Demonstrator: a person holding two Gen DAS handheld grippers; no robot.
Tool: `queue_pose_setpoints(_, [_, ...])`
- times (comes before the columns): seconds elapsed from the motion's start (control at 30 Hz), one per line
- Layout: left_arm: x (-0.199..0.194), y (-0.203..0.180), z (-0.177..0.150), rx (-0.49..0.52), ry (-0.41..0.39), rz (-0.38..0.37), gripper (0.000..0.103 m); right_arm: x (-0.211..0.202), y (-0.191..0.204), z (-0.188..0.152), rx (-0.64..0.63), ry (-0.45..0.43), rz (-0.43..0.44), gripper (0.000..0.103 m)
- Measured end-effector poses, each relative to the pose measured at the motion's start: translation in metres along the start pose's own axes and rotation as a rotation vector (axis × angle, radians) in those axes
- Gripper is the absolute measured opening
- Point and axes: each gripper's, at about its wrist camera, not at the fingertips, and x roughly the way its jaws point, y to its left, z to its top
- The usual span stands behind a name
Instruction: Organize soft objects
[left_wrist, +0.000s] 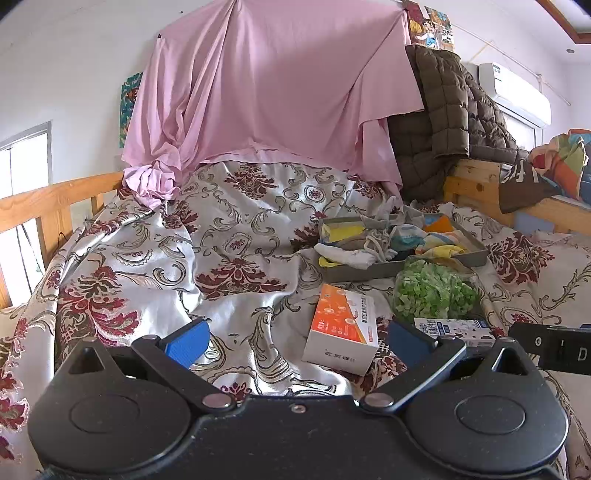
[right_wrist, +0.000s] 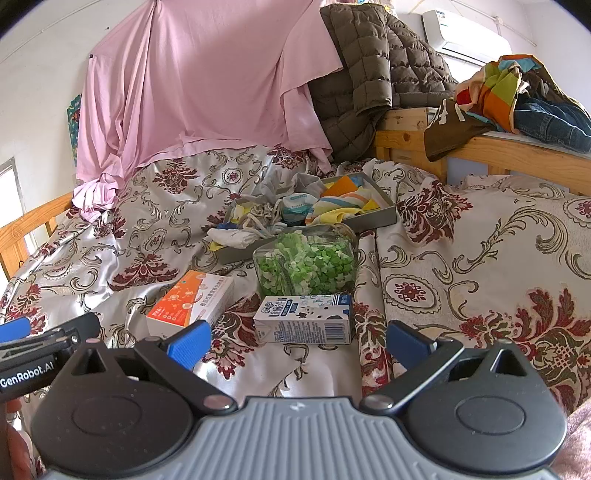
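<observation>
A bed covered by a silver bedspread (right_wrist: 461, 236) with a dark red floral pattern is shown in both wrist views. The left gripper (left_wrist: 295, 338) is held low over the bedspread with its jaws spread wide; nothing is held between the blue fingertips (left_wrist: 188, 341). The right gripper (right_wrist: 297, 341) is likewise seen with its jaws parted and empty, and the left gripper's tip is visible at the left edge of the right wrist view.

The soft objects (right_wrist: 295, 210), a heap of socks and small folded cloths in white, grey, yellow, orange and striped colours, are contained in a shallow grey tray (right_wrist: 384, 216) lying on the bedspread well ahead of both grippers. A few white and yellow pieces are draped over the tray's near left rim.

Just in front of the tray a clear jar (right_wrist: 306, 266) filled with small green and white pieces is laid on its side. A white and blue milk carton (right_wrist: 304, 323) is lying directly before the jar, just ahead of the right gripper. An orange and white box (right_wrist: 192, 302) is placed to the left of the carton, apart from it.

Behind the bed a pink sheet (left_wrist: 266, 81) is hung, and a brown quilted jacket (right_wrist: 373, 74) is draped over the wooden frame (right_wrist: 406, 144).
</observation>
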Motion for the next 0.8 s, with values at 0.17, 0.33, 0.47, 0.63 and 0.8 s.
queue_pose_setpoints(0.17, [-0.0002, 0.0002, 0.0000, -0.001, 0.001, -0.001, 0.102, 0.0000, -0.0001, -0.0002, 0.000, 0.001, 0.000, 0.103])
queue_pose_setpoints(0.33, [-0.0001, -0.0012, -0.0019, -0.001, 0.006, -0.002, 0.102, 0.0002, -0.0006, 0.0002, -0.001, -0.001, 0.001, 0.103])
queue_pose_setpoints(0.47, [-0.0004, -0.0014, -0.0021, -0.001, 0.005, -0.002, 0.102, 0.0001, -0.0006, 0.0002, -0.002, -0.001, 0.001, 0.103])
queue_pose_setpoints(0.63, [-0.0003, 0.0004, -0.0024, -0.022, 0.016, -0.037, 0.102, -0.0001, -0.0006, 0.0001, -0.001, -0.002, 0.000, 0.103])
queue_pose_setpoints(0.8, [0.0000, 0.0030, 0.0010, -0.069, 0.037, -0.079, 0.102, 0.0000, -0.0008, 0.0000, -0.002, 0.000, 0.001, 0.103])
